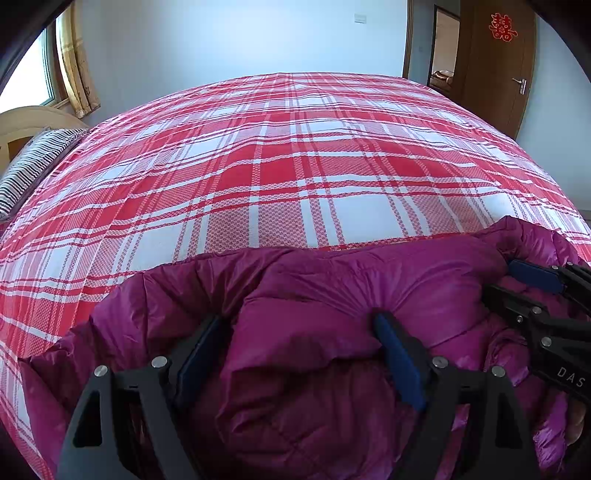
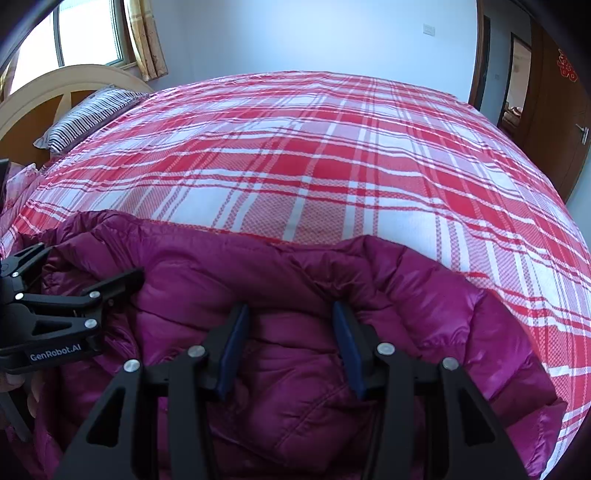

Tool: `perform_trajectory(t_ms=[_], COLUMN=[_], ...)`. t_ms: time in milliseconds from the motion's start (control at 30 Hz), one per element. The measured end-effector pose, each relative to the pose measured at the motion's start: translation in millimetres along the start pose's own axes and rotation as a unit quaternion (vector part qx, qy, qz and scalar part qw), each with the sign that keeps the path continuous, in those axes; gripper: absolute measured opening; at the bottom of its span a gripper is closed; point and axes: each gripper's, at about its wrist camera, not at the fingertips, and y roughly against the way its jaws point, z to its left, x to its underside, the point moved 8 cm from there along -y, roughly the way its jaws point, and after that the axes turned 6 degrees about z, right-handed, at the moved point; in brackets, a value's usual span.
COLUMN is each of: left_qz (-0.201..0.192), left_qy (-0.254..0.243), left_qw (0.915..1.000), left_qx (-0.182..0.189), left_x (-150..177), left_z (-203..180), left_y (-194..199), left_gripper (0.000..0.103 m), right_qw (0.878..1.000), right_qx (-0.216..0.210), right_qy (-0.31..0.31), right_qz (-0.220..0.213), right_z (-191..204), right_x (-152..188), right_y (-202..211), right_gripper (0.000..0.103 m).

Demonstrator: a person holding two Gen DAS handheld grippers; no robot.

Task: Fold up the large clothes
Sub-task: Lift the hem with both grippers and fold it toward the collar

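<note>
A magenta puffer jacket (image 1: 332,295) lies bunched at the near edge of the bed; it also fills the lower right wrist view (image 2: 288,280). My left gripper (image 1: 299,325) has its jaws spread wide around a puffed fold of the jacket. My right gripper (image 2: 290,314) has its jaws apart with a fold of jacket between the blue pads. Each gripper shows in the other's view: the right one (image 1: 532,288) at the right edge, the left one (image 2: 55,295) at the left edge, both resting on the jacket.
The bed is covered by a red and white plaid sheet (image 1: 277,166). A striped pillow (image 1: 33,166) and wooden headboard (image 2: 48,85) are at far left. A wooden door (image 1: 495,62) and a window with curtain (image 2: 88,33) are beyond.
</note>
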Motion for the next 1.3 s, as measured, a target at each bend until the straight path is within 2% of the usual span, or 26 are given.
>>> perform_trajectory(t_ms=[1300], left_qz=[-0.001], left_qy=[-0.002], left_qw=[1.0000], left_qx=[-0.006], left_x=[-0.8], left_z=[-0.9], left_y=[-2.7], left_gripper=[0.086], right_qw=[1.000], right_qx=[0.005], right_qy=[0.002], right_qz=[-0.002], right_z=[-3.0], right_x=[-0.2], right_y=[-1.4], right_gripper=[0.050])
